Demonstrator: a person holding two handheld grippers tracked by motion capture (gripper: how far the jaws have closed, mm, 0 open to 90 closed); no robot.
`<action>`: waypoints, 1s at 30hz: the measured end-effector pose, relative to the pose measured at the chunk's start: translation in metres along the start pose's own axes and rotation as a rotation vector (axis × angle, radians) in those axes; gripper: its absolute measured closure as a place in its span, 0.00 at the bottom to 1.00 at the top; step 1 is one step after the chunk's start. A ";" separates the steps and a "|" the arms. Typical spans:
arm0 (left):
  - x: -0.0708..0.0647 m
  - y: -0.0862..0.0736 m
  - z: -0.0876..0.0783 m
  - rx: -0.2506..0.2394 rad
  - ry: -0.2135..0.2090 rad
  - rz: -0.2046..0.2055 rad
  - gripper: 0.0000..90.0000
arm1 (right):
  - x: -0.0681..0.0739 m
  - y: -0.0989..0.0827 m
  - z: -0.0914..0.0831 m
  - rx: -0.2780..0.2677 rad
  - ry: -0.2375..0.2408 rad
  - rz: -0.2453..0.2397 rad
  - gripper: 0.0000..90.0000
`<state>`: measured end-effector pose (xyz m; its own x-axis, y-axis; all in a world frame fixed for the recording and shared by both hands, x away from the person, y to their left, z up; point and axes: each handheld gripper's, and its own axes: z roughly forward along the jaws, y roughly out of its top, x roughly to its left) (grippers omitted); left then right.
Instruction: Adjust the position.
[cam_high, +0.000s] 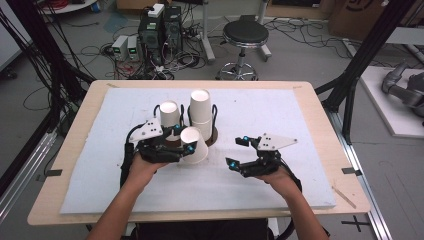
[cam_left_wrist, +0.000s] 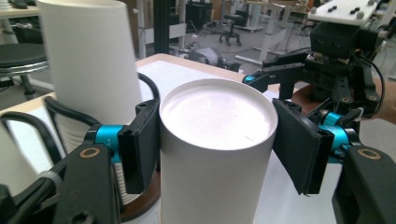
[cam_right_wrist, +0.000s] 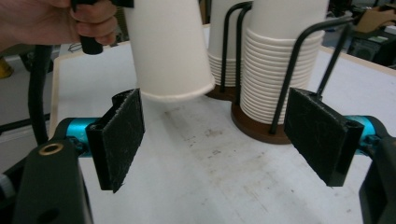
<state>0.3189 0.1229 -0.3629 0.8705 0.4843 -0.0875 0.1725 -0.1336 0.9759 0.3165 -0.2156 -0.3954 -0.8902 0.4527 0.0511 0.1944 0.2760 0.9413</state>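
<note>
paper cup (cam_left_wrist: 217, 144), inverted, base up, sits between my left gripper (cam_high: 181, 139) pads; jaws closed on its sides, held clear of the white mat (cam_high: 90, 170) just in front of the cup holder (cam_right_wrist: 261, 126). rim hangs free, tilted a little in the right gripper view.

my right gripper (cam_high: 239, 151) waits to the right of it, jaws wide apart, nothing between them, low over the mat.

step in hand, as i judge it: carry the single cup away from the stacks and set it down, or pass it across. to do it well: keep the squeeze light, since the thin wall will likely dent; hold the cup level so the rim meets the mat flat; keep it off the wire posts (cam_right_wrist: 292, 65).

around: two stacks of cups (cam_high: 170, 116) (cam_high: 200, 107) stand base up in the brown-based holder behind the held cup, close enough that a backward swing would knock them. black wire loops rise beside each stack. mat shows faint marks. beyond the table edge (cam_high: 65, 210): a black stool (cam_high: 245, 35), computer boxes and cables on the floor.

open mat between my two grippers looks like the safest landing spot.
</note>
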 end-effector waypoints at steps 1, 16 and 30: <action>-0.001 -0.001 0.002 0.001 -0.006 0.001 0.40 | 0.002 0.000 0.001 -0.001 0.008 -0.002 0.23; -0.014 0.001 0.019 -0.010 -0.084 0.026 0.40 | 0.010 0.003 0.027 -0.003 0.079 -0.029 0.23; -0.024 0.002 0.032 -0.018 -0.150 0.038 0.40 | 0.017 0.002 0.044 -0.010 0.136 -0.050 0.23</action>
<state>0.3131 0.0831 -0.3649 0.9356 0.3443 -0.0784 0.1312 -0.1330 0.9824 0.3203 -0.1704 -0.4069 -0.9463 0.3197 0.0485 0.1453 0.2864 0.9470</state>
